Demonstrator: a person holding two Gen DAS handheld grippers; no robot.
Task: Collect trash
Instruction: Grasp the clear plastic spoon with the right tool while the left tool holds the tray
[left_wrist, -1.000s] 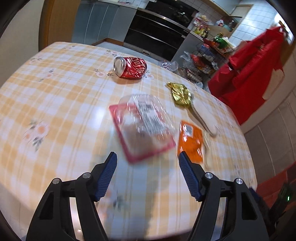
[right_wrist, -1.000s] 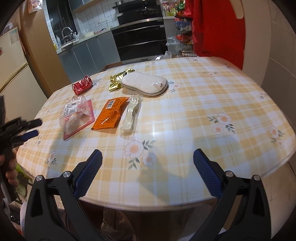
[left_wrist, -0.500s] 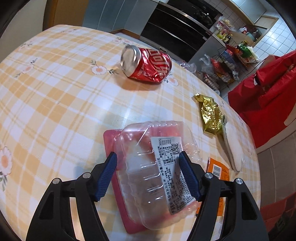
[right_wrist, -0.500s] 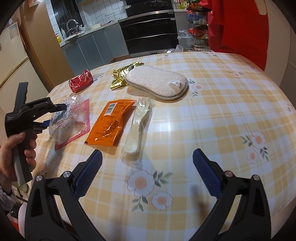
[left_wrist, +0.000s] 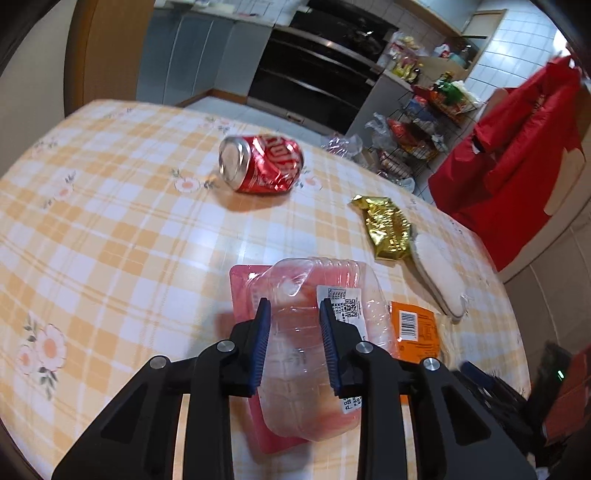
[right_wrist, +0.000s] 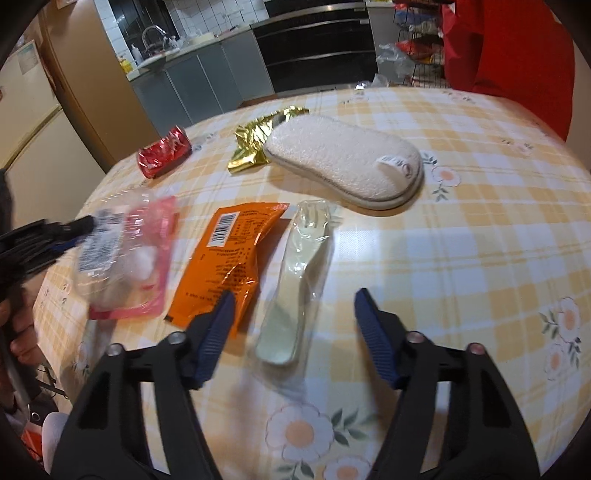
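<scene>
- Because trash lies scattered over the table (right_wrist: 461, 236), each gripper goes for the piece nearest its own side.
- Left gripper (left_wrist: 293, 341): jaws drawn in on the clear blister pack (left_wrist: 314, 332), one finger on each flank of the plastic dome, so it is clamped on the pack. The pink backing card sticks out on both sides. In the right view the pack (right_wrist: 122, 258) looks blurred and tilted at the table's left edge, which suggests it is coming off the cloth; I cannot tell if a corner is touching.
- Gripping across the dome makes sense: the card lies too flat to pinch, while the bubble stands up and gives the pads something to bite.
- Right gripper (right_wrist: 293, 332): jaws wide apart, holding nothing, set just short of the near end of the wrapped spoon (right_wrist: 299, 280), with the fingers either side of it. This reads as lining up the next pick.
- The orange packet (right_wrist: 229, 254) lies flat just left of the spoon, close to the left finger, so a closing pinch may catch its corner.
- Farther back, well apart from both grippers, lie the crushed can (left_wrist: 260, 164), the gold wrapper (left_wrist: 388, 230) and a white sponge (right_wrist: 343, 162), the wrapper tucked against the sponge's far end.
- No bin shows in either view.
</scene>
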